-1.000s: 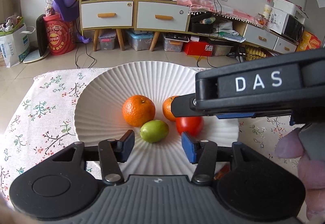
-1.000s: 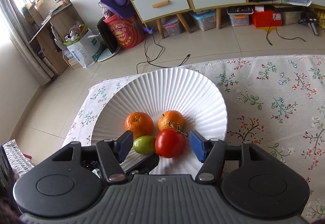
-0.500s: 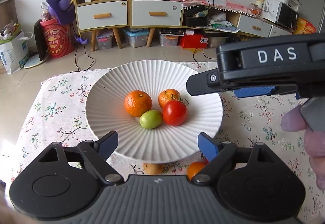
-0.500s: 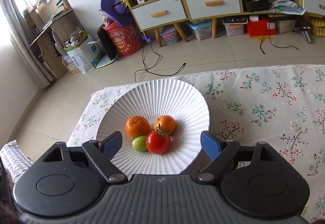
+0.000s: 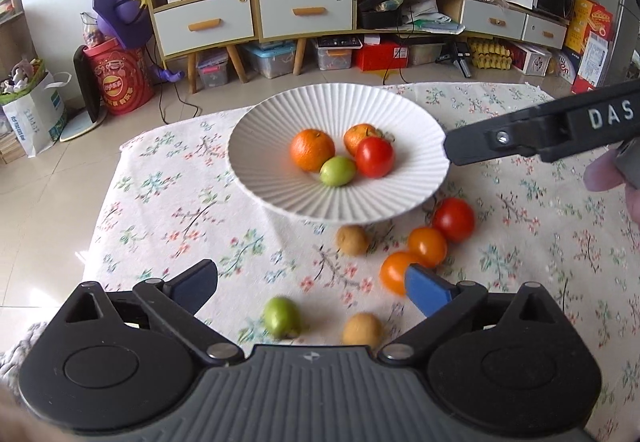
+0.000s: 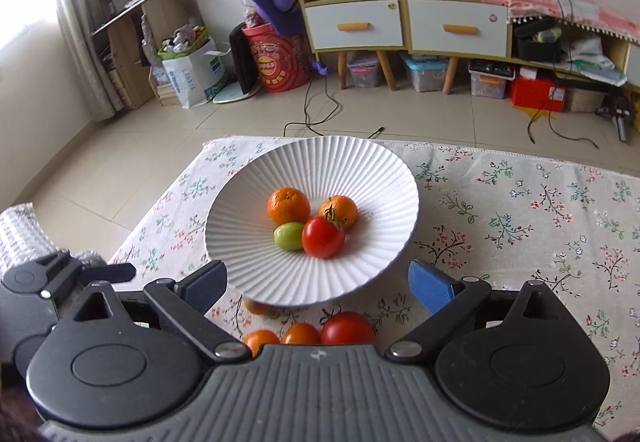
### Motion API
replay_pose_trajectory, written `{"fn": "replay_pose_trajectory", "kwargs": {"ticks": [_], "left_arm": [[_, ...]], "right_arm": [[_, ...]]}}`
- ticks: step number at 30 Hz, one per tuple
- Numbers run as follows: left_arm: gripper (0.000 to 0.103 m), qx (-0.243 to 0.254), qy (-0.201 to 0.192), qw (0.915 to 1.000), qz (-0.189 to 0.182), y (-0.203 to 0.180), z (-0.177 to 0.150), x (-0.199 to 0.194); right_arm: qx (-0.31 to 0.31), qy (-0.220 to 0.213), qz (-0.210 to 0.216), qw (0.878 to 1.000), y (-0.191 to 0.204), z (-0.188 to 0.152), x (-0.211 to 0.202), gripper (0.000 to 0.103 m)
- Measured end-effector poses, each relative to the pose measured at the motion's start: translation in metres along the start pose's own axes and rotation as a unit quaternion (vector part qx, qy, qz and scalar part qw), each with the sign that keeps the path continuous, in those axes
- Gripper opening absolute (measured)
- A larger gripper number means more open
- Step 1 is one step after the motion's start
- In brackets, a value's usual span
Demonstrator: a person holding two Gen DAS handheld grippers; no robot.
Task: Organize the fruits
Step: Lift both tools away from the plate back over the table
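A white ribbed plate holds two oranges, a green fruit and a red tomato. On the flowered cloth in front of it lie a red tomato, two orange tomatoes, two brown fruits and a green fruit. My left gripper is open and empty above the loose fruit. My right gripper is open and empty at the plate's near rim; its finger shows in the left wrist view.
The flowered cloth covers a low table whose far and left edges drop to a tiled floor. Beyond stand cabinets, storage boxes, a red drum and cables.
Both grippers have opened wide and pulled back from the plate, leaving the green fruit and the red tomato lying in it. The loose fruit on the cloth has come into view.
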State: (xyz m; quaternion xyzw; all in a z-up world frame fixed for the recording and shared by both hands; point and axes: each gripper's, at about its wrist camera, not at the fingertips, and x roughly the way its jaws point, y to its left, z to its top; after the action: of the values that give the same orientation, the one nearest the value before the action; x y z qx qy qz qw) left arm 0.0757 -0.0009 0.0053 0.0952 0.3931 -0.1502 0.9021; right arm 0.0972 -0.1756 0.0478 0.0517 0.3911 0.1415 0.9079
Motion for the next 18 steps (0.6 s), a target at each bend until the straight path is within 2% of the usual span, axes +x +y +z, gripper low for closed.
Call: {"fn": "replay_pose_trajectory", "kwargs": {"ticks": [9,18], "left_arm": [[0.1,-0.02,0.033,0.9991,0.017,0.018,-0.017,-0.018],[0.1,-0.038,0.064,0.9967,0.031,0.041,-0.036,-0.032]], "right_arm": [[-0.056,0.019,0.031,0.998,0.022,-0.024,-0.014,0.099],[-0.078,0.027,0.055,0.995,0.04,-0.042,-0.02,0.099]]}}
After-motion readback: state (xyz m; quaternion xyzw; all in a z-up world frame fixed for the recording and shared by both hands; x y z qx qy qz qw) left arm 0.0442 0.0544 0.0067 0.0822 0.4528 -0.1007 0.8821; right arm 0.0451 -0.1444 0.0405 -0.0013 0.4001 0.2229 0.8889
